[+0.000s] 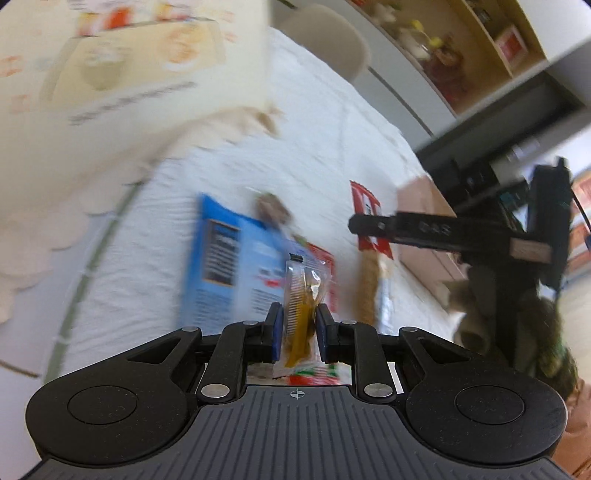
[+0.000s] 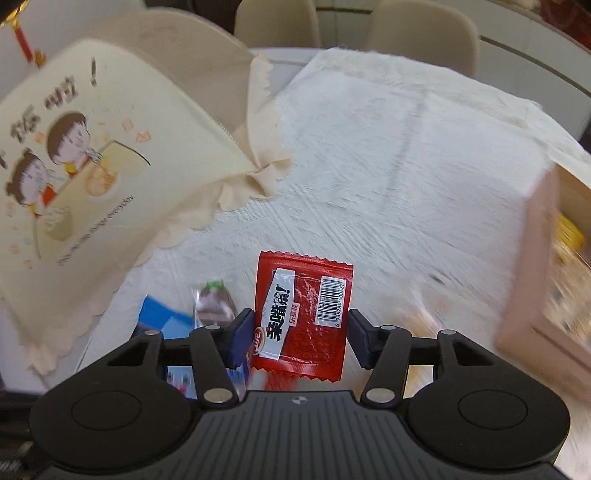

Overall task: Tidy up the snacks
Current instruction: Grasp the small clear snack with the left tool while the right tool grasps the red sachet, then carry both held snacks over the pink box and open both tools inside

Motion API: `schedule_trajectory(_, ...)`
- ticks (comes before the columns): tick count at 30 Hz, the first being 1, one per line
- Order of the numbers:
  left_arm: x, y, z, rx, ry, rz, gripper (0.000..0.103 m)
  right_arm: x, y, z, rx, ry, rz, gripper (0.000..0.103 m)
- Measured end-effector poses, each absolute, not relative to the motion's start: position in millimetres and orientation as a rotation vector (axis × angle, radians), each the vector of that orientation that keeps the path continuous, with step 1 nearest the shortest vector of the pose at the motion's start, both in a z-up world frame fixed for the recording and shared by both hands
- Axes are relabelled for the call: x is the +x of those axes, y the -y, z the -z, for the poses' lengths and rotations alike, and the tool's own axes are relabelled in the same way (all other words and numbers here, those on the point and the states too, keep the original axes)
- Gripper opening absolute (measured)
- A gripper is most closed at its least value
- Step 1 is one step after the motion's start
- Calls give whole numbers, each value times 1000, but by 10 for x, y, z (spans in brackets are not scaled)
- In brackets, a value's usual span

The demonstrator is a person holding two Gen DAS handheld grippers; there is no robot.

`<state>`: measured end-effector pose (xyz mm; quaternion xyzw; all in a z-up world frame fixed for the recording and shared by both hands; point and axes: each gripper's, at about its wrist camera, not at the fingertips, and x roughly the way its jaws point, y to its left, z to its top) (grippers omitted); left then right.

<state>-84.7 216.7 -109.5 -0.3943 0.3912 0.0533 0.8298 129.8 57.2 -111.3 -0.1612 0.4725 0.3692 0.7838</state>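
My left gripper (image 1: 298, 325) is shut on a small clear packet with a brown-yellow snack (image 1: 301, 295), held above the white tablecloth. My right gripper (image 2: 300, 338) is shut on a red snack packet with a barcode (image 2: 301, 314), gripped by its side edges and held up. The right gripper also shows in the left wrist view (image 1: 354, 223), over a red packet there (image 1: 365, 206). A blue snack bag (image 1: 225, 266) lies on the cloth below; it also shows in the right wrist view (image 2: 162, 317). A clear packet with a dark snack (image 2: 214, 299) lies beside it.
A cream cartoon-printed fabric bag (image 2: 85, 155) stands open at the left. A pink box (image 2: 535, 280) holding snacks stands at the right. A long wafer-like bar (image 1: 369, 291) lies on the white tablecloth (image 2: 388, 166). Chairs (image 2: 421, 33) and shelves (image 1: 461, 48) are behind.
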Motion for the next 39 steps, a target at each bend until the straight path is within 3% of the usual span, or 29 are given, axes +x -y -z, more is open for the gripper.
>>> schedule_trajectory(17, 245, -918, 1103, -625, -1013, 375, 23, 1063, 1476, 1026, -171, -1025, -334, 54)
schedule_trajectory(29, 1606, -585, 48, -424, -834, 422, 23, 817, 2055, 226, -70, -807, -244, 55)
schedule_trajectory(35, 2416, -450, 526, -455, -979, 299, 28, 918, 2168, 276, -23, -804, -239, 56)
schedule_trajectory(39, 2310, -596, 773, -556, -976, 265, 28, 1000, 2244, 395, -38, -824, -235, 56)
